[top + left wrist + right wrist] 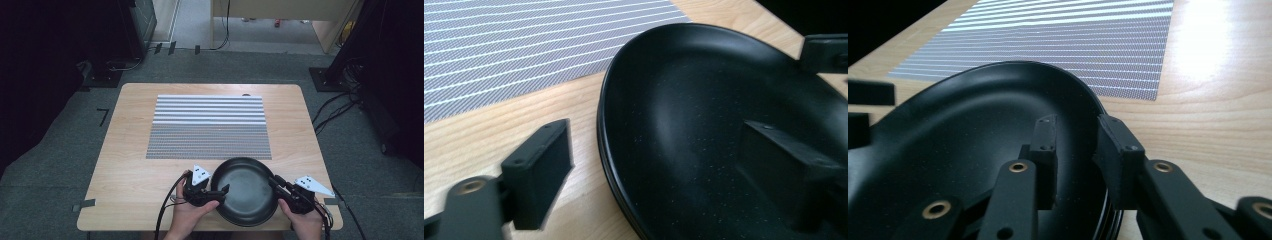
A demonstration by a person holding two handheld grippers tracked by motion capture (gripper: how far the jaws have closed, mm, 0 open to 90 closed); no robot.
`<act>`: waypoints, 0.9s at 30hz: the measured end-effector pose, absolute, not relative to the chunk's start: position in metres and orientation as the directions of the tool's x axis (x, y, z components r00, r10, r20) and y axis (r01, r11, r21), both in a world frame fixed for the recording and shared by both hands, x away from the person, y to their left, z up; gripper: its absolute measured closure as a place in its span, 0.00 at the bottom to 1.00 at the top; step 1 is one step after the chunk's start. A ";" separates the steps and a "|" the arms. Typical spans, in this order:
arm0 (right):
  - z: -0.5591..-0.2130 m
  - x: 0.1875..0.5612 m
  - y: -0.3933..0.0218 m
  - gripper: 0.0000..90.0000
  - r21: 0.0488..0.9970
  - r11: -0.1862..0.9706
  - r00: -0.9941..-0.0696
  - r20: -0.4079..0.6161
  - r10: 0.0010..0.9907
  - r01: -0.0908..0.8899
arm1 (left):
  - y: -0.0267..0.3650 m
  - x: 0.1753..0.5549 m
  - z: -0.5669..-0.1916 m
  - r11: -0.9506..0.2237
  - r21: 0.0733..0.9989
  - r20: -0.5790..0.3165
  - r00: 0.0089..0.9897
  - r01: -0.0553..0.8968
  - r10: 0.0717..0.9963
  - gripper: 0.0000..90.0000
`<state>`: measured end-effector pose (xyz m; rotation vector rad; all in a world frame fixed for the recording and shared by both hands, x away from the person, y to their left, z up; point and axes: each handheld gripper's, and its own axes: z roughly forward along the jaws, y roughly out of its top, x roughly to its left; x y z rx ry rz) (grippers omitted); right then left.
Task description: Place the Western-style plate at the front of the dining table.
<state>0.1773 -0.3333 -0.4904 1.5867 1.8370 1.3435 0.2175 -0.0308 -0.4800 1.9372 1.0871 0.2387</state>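
My right gripper [1075,150] pinches the rim of the black pan [247,190] at the surface's [130,170] near edge; my left gripper [659,165] straddles the opposite rim, jaws wide.

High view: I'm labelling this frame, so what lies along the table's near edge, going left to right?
Left gripper → black pan → right gripper, jaws closed on the pan's rim.
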 end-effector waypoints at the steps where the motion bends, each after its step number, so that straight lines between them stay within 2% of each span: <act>1: -0.490 0.177 -0.334 0.81 0.823 -0.093 -0.297 0.305 0.905 0.561 | -0.031 0.216 -0.481 -0.236 0.765 -0.237 0.603 0.599 0.762 0.18; 3: -0.490 0.177 -0.335 0.84 0.824 -0.089 -0.300 0.301 0.905 0.559 | -0.030 0.215 -0.483 -0.232 0.760 -0.245 0.598 0.607 0.763 0.27; 5: -0.492 0.178 -0.338 0.86 0.806 -0.095 -0.326 0.341 0.882 0.584 | -0.027 0.213 -0.487 -0.224 0.749 -0.263 0.590 0.624 0.763 0.39; 8: -0.493 0.178 -0.339 0.88 0.799 -0.093 -0.323 0.343 0.882 0.595 | -0.025 0.213 -0.490 -0.215 0.741 -0.276 0.579 0.637 0.767 0.45; 9: -0.494 0.178 -0.338 0.90 0.789 -0.087 -0.325 0.348 0.879 0.608 | -0.023 0.213 -0.491 -0.211 0.737 -0.281 0.575 0.642 0.768 0.51; 10: -0.494 0.178 -0.338 0.90 0.789 -0.087 -0.325 0.348 0.879 0.608 | -0.022 0.213 -0.492 -0.207 0.734 -0.287 0.571 0.647 0.769 0.51; 13: -0.494 0.177 -0.334 0.98 0.772 -0.078 -0.308 0.341 0.888 0.631 | -0.019 0.213 -0.495 -0.190 0.722 -0.313 0.559 0.665 0.768 0.63; 19: -0.496 0.177 -0.332 1.00 0.758 -0.081 -0.289 0.342 0.894 0.647 | -0.014 0.214 -0.496 -0.164 0.714 -0.349 0.549 0.681 0.759 0.67; 27: -0.492 0.173 -0.341 0.99 0.784 -0.167 -0.223 0.363 0.905 0.598 | -0.012 0.212 -0.496 -0.165 0.714 -0.354 0.554 0.680 0.754 0.66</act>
